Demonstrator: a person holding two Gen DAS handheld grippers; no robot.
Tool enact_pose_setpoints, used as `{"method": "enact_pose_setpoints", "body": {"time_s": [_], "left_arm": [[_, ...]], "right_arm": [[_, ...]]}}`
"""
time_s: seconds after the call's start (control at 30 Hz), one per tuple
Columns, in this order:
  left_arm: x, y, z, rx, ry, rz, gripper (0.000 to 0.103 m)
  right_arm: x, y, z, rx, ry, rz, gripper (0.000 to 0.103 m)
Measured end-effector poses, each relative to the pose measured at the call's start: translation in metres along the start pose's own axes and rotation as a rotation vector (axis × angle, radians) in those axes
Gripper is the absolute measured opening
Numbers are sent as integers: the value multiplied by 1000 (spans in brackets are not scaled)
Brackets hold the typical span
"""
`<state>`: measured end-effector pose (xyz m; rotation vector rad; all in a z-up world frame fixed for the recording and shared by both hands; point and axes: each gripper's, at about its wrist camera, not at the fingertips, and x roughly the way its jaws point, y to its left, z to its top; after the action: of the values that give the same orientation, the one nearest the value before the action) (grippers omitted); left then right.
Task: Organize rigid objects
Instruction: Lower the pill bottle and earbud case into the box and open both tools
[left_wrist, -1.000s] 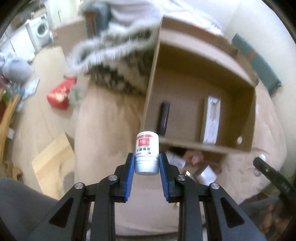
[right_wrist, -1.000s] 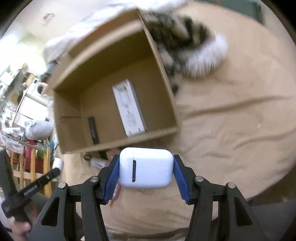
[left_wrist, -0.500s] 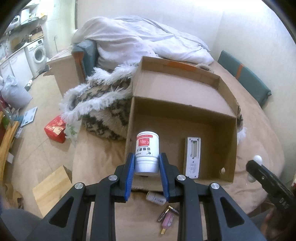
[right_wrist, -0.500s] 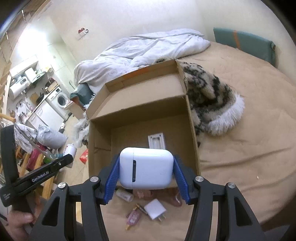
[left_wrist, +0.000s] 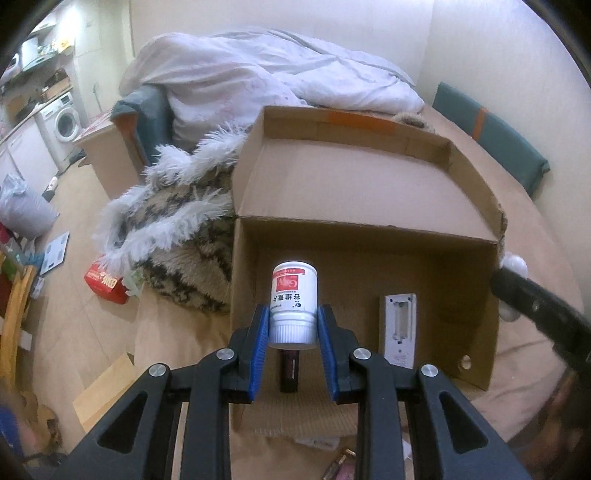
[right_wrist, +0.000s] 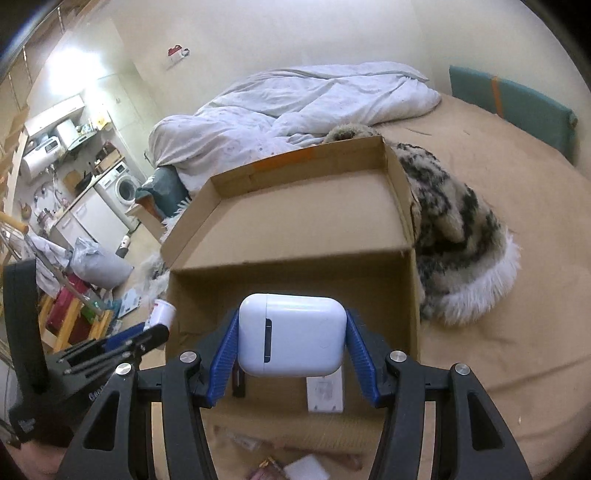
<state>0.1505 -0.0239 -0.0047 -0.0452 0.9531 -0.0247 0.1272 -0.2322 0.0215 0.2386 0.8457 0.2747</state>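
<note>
Cardboard box (left_wrist: 369, 229), open at the top with its lid flap folded back, resting on a tan bed (right_wrist: 517, 221) near the bed's near edge. Left gripper (left_wrist: 293, 332) clenched on a white pill bottle (left_wrist: 294, 306), held upside down with cap toward the camera and red label upward, long axis running along the fingers. Right gripper (right_wrist: 291, 341) clamped on a white earbud case (right_wrist: 291, 334), long side spanning the jaws, seam facing the camera. Both held things hanging above the box's near wall, its floor lying ahead and below. Already on the box floor: a white flat device (left_wrist: 398, 328) toward the right wall and a dark slim stick (left_wrist: 289, 373) near the left, directly under the bottle. Judged next step: lowering and letting go inside the box, with bare floor between stick and device the likeliest landing for either thing. Neither hand clearly nearer; left sits over the left half, right over the middle. Small loose items (right_wrist: 295, 467) left on the bed before the box, blurred, identity unclear. Patterned fur blanket (right_wrist: 461, 236) touching the box's far side.
</note>
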Motion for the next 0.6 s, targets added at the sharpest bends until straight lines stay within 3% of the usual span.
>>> {"method": "enact_pose_setpoints", "body": {"time_s": [0.2,0.6], "left_arm": [[32,-5,-9,31,45,-21,24],[70,-7,-28,46,144,23,24]], "right_arm": [[37,-9,-4,22,91,-31,59],[79,-12,-32,-13,274,-107,59]]}}
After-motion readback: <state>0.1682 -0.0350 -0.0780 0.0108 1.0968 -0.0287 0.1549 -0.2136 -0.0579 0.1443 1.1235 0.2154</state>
